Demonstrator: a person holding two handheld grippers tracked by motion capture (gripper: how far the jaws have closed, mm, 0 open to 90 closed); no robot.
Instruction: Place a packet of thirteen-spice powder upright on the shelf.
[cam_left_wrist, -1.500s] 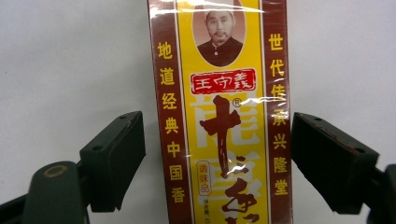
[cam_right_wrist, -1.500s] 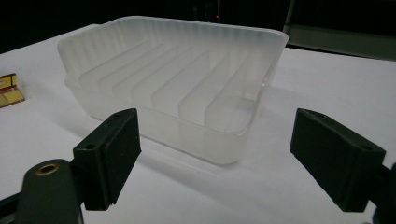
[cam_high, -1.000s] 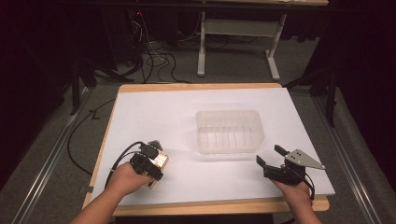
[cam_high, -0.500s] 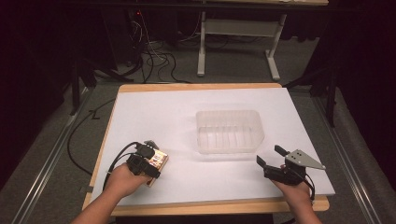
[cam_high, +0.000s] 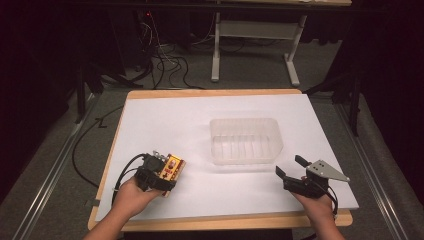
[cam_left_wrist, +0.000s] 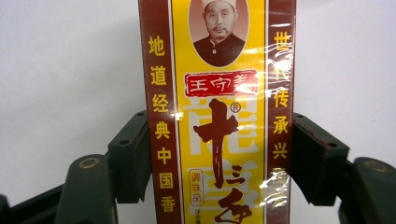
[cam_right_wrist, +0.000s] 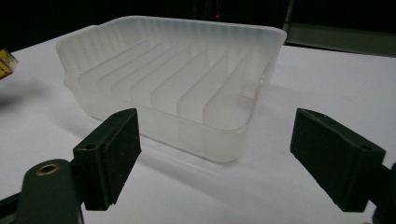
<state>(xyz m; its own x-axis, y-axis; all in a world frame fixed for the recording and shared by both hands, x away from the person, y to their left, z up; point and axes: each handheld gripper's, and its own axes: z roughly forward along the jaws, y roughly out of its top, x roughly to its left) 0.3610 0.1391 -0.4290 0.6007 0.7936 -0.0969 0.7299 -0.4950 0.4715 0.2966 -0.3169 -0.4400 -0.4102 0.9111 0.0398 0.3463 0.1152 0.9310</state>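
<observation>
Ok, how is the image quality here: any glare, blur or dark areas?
High view: the white table is evenly lit, the room behind is nearly black. Left gripper view: sharp, with glare streaks on the yellow seasoning box's wrap. Right gripper view: the clear ridged tray is fairly sharp, the near jaws are soft, and the background is dark.

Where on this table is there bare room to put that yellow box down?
Plenty: the white table top lies bare behind and left of the clear ribbed tray, and between the two grippers along the near edge. The left gripper holds the yellow box; the right gripper sits open near the tray's near corner.
</observation>
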